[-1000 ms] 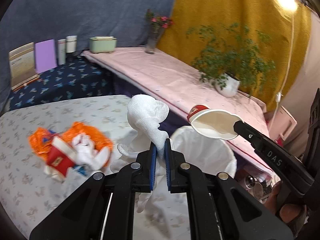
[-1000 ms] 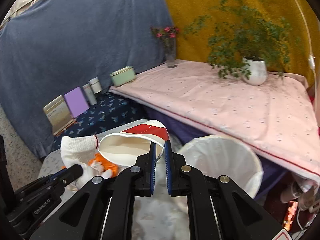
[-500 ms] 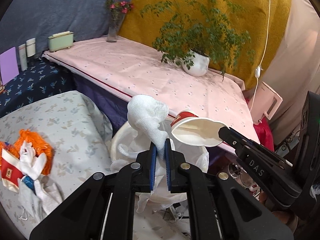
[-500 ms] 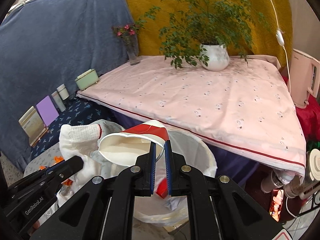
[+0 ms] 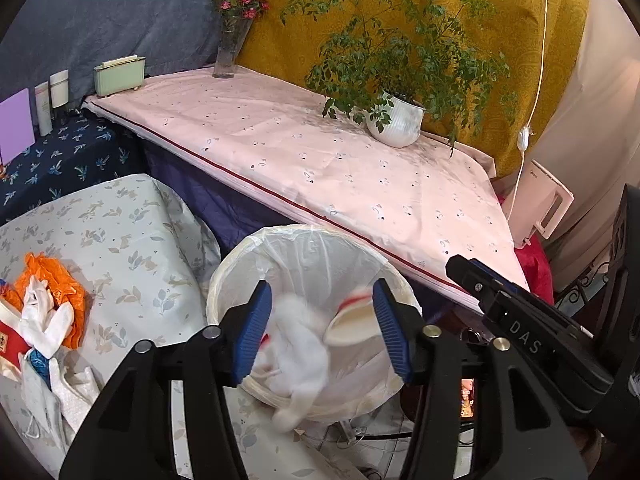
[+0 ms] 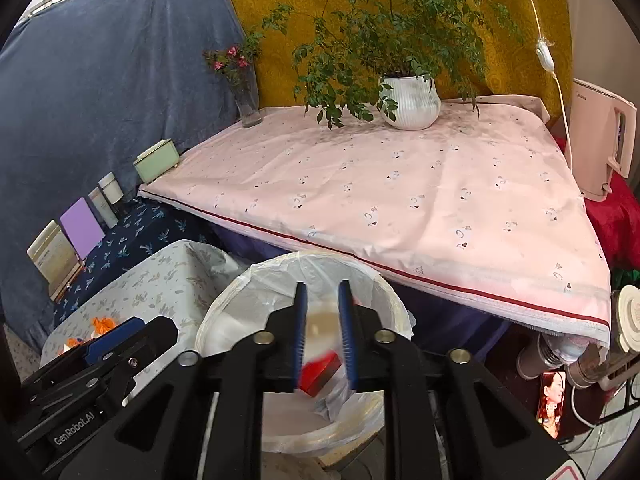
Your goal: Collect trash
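Both grippers have swung from over the floral surface to above the bin, and their fingers have just been opening, letting go of what they carried. From the left wrist, the left gripper has its fingers spread wide; a white glove blurs between them, touching neither pad, falling toward the lined bin below. A paper cup tumbles just beside it, also over the bin mouth. On the floral surface at the left, more trash waits: an orange bag, white gloves and wrappers in a heap. From the right wrist, the right gripper has its fingers partly apart with nothing pinched; the cup shows only as a pale smear between them, and a red wrapper lies inside the liner. The left gripper's tip sits low at the left of this view. Risks, as I judge them: the glove hangs near the bin's near rim, so it could drape over the edge or slip outside; the cup could bounce off the rim; and a gripper pulled back carelessly could snag the loose liner.
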{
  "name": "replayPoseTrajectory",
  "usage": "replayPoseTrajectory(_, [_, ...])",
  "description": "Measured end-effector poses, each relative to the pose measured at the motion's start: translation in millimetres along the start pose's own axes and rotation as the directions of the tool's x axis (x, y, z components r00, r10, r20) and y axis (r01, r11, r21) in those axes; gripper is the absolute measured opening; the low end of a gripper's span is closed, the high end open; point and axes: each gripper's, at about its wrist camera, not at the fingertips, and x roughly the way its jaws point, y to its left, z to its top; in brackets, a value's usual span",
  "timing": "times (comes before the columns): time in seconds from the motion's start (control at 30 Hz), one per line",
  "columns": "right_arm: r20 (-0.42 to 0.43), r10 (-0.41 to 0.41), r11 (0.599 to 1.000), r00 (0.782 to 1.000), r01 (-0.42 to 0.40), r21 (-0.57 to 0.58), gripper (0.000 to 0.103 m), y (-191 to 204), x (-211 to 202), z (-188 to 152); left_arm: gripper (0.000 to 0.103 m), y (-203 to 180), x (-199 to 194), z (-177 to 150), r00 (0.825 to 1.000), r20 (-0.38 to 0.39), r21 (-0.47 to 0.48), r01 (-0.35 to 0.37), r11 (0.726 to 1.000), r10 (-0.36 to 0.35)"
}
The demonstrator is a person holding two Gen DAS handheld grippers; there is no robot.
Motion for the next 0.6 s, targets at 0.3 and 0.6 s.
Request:
replayPoseTrajectory(0.3, [0.021,0.014,1.0,1.0,-0.014,-0.011,0.045,9,-12,1,0.064,14,-13,2,0.998,0.029,-0.028,-0.058,0.998,0.059])
replayPoseTrajectory(0.6, [0.005,0.063,0.996,0.998,-0.063,-0.06,0.049,41,-17,-10,0.068,44,-38,-8,0.986,0.057,-0.063,-0.152,0.986,0.155])
